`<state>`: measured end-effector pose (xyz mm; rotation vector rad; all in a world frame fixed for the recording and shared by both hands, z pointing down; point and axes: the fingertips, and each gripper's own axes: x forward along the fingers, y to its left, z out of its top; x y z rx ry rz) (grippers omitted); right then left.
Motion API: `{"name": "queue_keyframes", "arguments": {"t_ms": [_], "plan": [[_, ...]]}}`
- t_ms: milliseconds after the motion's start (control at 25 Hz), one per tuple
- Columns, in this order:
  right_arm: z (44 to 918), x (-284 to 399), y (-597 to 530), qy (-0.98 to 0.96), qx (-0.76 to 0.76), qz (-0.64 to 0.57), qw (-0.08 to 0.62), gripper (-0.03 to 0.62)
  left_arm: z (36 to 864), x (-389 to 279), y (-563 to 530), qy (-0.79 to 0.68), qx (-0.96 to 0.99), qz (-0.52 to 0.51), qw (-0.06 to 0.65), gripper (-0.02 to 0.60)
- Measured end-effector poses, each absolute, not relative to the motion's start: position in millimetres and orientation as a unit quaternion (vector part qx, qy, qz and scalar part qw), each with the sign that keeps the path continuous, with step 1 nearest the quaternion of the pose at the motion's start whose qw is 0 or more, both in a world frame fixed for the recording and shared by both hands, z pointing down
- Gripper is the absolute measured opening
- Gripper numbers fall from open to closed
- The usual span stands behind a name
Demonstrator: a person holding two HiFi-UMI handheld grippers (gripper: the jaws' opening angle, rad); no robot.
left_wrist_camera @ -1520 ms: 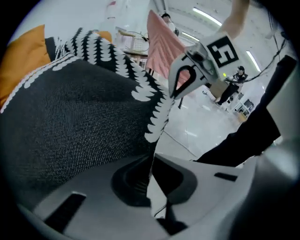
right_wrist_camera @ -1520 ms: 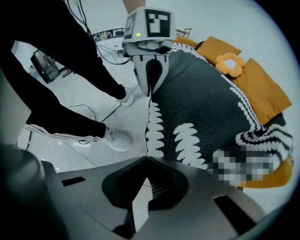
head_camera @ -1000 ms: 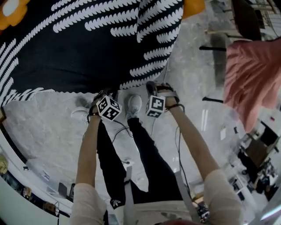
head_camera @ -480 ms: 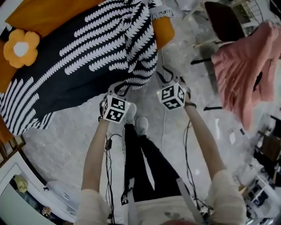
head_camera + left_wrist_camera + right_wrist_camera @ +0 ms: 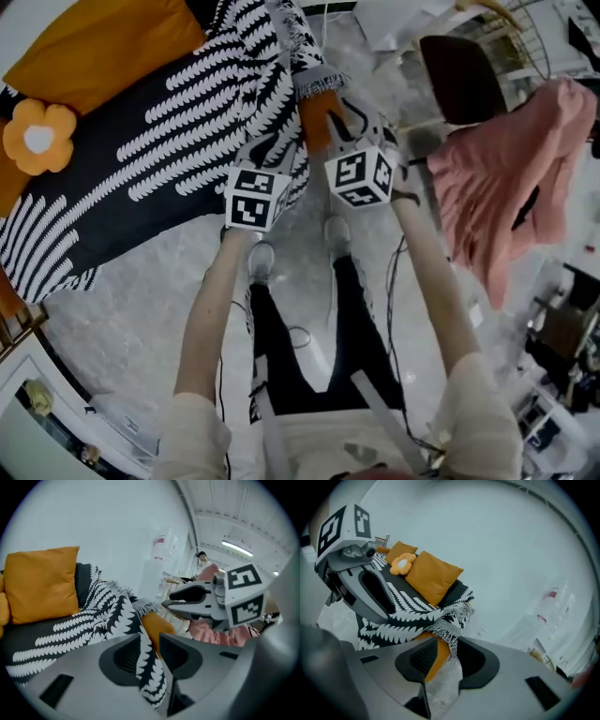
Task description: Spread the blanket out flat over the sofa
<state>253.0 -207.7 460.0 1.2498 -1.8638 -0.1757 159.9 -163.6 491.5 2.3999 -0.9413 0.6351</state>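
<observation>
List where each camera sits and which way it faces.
Head view: on the head, steeply down at sofa, blanket, floor; arms, legs show.
Left gripper view: on the left gripper, along its jaws toward blanket, cushion; right gripper shows.
Right gripper view: on the right gripper, toward the sofa's end; left gripper shows.
Both jaws have just been opening, pinching nothing.
Shared: blanket in all; head view shows both grippers.

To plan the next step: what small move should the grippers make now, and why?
Probably close the left gripper on the blanket and draw that end flat. Both grippers' jaws have just been opening: a blanket strip hangs loose between the left ones, only fringe nears the right gripper. The blanket is heaped in a ridge at the end of the sofa, its orange corner bare.
</observation>
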Motion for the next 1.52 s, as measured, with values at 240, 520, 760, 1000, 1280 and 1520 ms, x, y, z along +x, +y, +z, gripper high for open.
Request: {"name": "queue_keyframes", "arguments": {"t_ms": [240, 520, 760, 1000, 1280, 1520], "plan": [[489.1, 256.4, -251.6, -0.785, 0.391, -0.142, 0.460, 0.129, 525.0, 189.6, -221.7, -0.453, 0.802, 0.250, 0.299, 0.158], [507.2, 263.7, -281.8, -0.779, 0.293, -0.258, 0.490, 0.127, 551.6, 180.6, -229.1, -0.491, 0.742, 0.269, 0.369, 0.022], [488.8, 265.7, -270.2, -0.803, 0.276, -0.253, 0.464, 0.021, 509.8, 173.0, -190.4, -0.448, 0.764, 0.154, 0.438, 0.018], [474.0, 327.0, -244.1, -0.783, 0.295, -0.268, 0.478, 0.010, 495.1, 193.0, -129.6, -0.374, 0.827, 0.163, 0.388, 0.018], [519.2, 404.4, -237.8, -0.770, 0.327, -0.213, 0.504, 0.008, 492.1, 275.5, -133.7, -0.308, 0.870, 0.182, 0.338, 0.017], [499.6, 371.1, -227.3, -0.837, 0.399, -0.037, 0.372, 0.091, 461.5, 250.0, -141.4, -0.290, 0.872, 0.079, 0.388, 0.017]]}}
